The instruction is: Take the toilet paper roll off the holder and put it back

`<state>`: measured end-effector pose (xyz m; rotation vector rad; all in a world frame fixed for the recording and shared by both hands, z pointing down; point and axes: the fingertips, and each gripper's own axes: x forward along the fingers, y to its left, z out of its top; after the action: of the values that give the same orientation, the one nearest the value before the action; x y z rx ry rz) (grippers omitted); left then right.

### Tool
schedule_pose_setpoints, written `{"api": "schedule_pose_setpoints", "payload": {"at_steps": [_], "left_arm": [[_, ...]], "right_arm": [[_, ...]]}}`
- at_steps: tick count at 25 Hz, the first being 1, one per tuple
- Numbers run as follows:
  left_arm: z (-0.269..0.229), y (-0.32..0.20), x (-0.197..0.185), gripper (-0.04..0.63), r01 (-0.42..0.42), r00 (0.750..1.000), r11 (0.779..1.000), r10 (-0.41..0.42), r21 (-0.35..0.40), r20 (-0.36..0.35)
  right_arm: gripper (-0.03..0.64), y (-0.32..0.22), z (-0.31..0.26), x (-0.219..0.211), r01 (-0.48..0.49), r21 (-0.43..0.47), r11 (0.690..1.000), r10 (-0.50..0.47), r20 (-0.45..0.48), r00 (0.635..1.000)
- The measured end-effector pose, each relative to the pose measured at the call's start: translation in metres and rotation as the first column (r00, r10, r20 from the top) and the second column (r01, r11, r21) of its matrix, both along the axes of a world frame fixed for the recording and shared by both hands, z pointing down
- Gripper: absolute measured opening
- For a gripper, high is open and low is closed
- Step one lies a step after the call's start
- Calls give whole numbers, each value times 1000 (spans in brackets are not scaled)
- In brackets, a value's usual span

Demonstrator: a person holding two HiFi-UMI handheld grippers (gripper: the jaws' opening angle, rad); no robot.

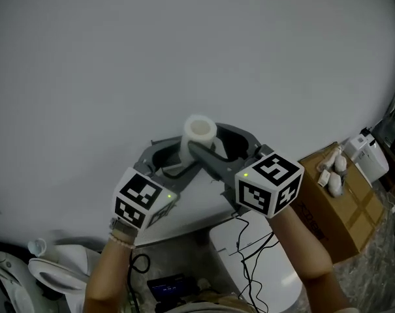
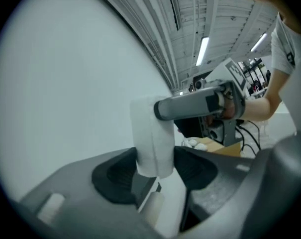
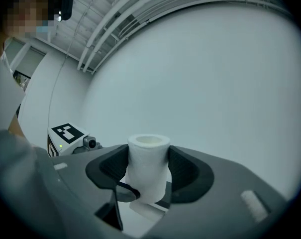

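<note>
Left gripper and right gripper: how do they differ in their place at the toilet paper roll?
The right gripper clamps the toilet paper roll near its top; the left gripper closes on it lower down. In the head view the left gripper reaches in from the lower left, the right gripper from the lower right. Both have the roll between their jaws.

We count one toilet paper roll (image 1: 199,130). We count two tools, the left tool (image 2: 154,176) and the right tool (image 3: 148,173), each carrying one of the two marker cubes (image 1: 270,182). We also count one cardboard box (image 1: 344,204) and two ceiling strip lights (image 2: 203,51).
</note>
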<state>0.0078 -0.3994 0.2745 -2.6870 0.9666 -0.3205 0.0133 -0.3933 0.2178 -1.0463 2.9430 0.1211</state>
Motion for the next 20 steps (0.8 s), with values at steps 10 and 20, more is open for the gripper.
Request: {"api": "schedule_pose_setpoints", "payload": {"at_steps": [10, 20], "left_arm": [[9, -52, -32, 229, 119, 993, 991, -117, -55, 35], [43, -74, -40, 229, 186, 981, 974, -176, -129, 85]], "right_arm": [[255, -52, 10, -35, 58, -11, 998, -58, -46, 997], [255, -77, 43, -44, 81, -88, 993, -88, -81, 993]]}}
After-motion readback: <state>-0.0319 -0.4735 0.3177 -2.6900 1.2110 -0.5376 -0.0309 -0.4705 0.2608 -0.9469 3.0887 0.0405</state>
